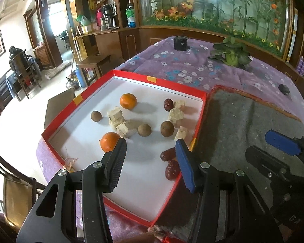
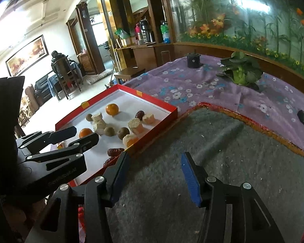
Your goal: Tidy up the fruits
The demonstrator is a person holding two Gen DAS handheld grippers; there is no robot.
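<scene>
Two spread, empty grippers, left gripper (image 1: 150,151) over the red-walled white-floored cardboard tray (image 1: 131,76), right gripper (image 2: 155,160) beside it; the near-edge soft, wrinkled red dates (image 1: 168,154) probably need gentle mid-body pinching.

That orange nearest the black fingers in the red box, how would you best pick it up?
Grip the near orange across its round middle, coming down from above with the open left hand-held gripper. It is a ball, so any width works, but pale snack chunks sit close on its far right; set one finger toward the box wall and one on the near side.
</scene>
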